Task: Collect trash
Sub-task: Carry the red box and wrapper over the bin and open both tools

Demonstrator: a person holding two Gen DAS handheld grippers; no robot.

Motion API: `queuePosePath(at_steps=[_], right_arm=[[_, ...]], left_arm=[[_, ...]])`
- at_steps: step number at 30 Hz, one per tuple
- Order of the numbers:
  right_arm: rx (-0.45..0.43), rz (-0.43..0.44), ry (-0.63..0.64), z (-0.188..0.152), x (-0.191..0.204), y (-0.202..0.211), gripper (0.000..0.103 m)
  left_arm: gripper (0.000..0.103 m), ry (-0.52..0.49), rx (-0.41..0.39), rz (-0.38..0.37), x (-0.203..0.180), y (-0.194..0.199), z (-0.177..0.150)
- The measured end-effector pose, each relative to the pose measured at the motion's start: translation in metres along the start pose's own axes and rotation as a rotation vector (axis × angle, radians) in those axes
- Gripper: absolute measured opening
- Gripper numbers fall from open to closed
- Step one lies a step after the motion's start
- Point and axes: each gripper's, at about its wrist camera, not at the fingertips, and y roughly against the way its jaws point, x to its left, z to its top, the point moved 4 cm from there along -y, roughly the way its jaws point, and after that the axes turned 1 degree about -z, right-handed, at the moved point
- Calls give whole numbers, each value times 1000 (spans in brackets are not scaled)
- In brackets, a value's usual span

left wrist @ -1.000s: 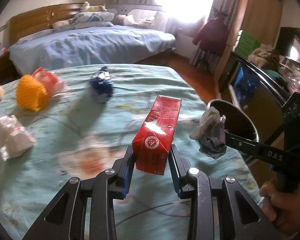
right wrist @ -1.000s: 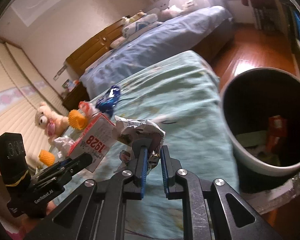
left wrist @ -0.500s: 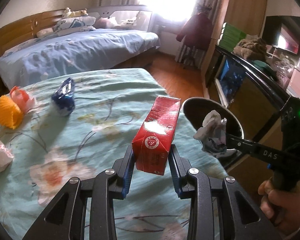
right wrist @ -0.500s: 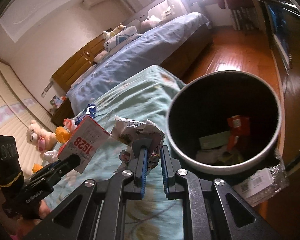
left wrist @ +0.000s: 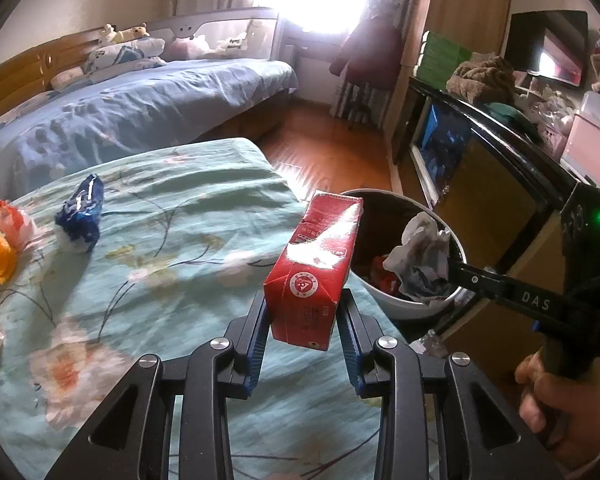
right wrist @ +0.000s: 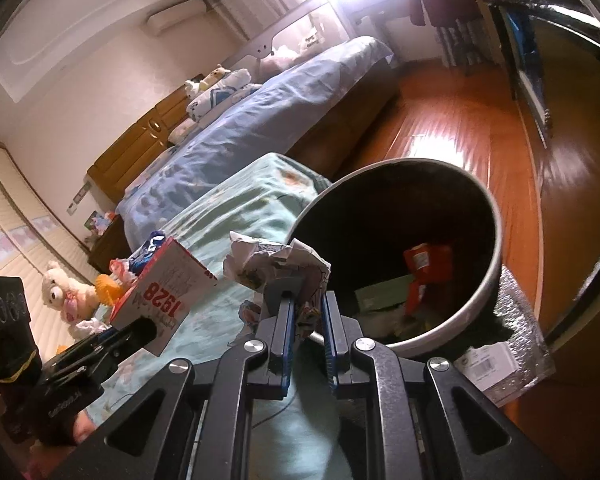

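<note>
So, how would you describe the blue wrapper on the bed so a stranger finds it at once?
Start at the bed with the green floral sheet in front of the left gripper. On its far left part lies the blue wrapper, crumpled and shiny, apart from the orange and pink things at the edge. It is the only dark blue piece there.

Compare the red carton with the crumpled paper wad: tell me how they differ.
The red carton is a rigid, straight-edged box; the crumpled paper wad is a shapeless ball. The carton is glossy red with print, the wad whitish grey. The carton sits in the left tool over the bedspread; the wad, in the right tool, hangs by the bin's rim. Both are gripped and not yet dropped in.
</note>
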Motion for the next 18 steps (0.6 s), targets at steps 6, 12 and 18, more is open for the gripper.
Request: queuePosePath(at_steps=[6, 12, 18], right_arm=[[-11, -30, -2, 4, -10, 1, 13], [-12, -60, -22, 7, -23, 0, 13], [-13, -85, -28, 12, -33, 0, 13]], left_arm=[[32, -26, 8, -10, -13, -8, 4], [32, -49, 18, -15, -24, -18, 7], [32, -67, 24, -21, -37, -29, 14]])
